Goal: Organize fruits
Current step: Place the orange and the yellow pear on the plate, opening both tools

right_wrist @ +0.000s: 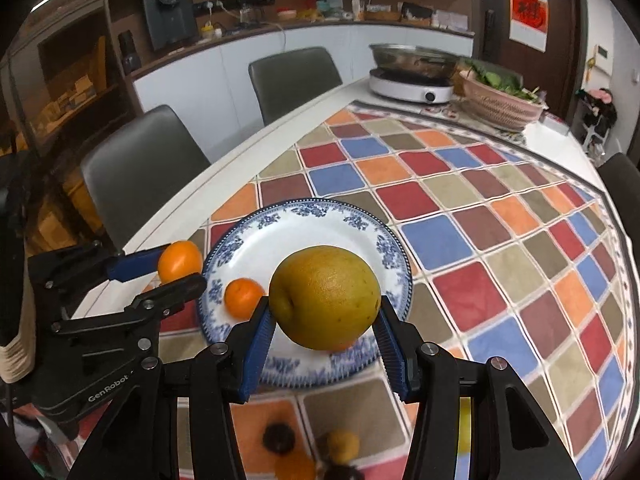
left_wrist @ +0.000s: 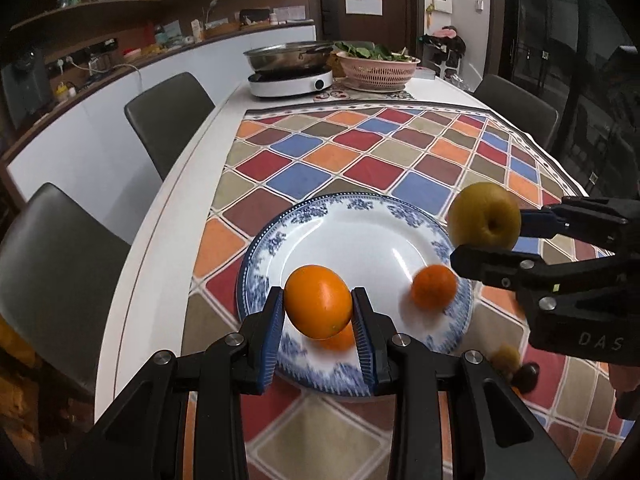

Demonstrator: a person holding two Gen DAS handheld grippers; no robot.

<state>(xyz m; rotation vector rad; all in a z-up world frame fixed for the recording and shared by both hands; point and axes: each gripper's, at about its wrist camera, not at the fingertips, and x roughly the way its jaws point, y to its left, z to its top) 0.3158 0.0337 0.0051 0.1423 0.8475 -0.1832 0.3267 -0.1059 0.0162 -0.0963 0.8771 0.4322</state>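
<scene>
Already over the near rim of the plate (left_wrist: 256, 264), the left gripper (left_wrist: 319, 307) clamps an orange (left_wrist: 318, 300) (right gripper (right_wrist: 324, 322), gripping the pear (right_wrist: 325, 297), hangs beside it), bare plate just ahead.

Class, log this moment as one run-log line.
left tool: holds orange | right tool: holds pear | plate: one tangerine

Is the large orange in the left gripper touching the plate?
Apart. In the right wrist view the large orange sits pinched in the left gripper, held outside the plate rim, with tablecloth visible below it.
</scene>
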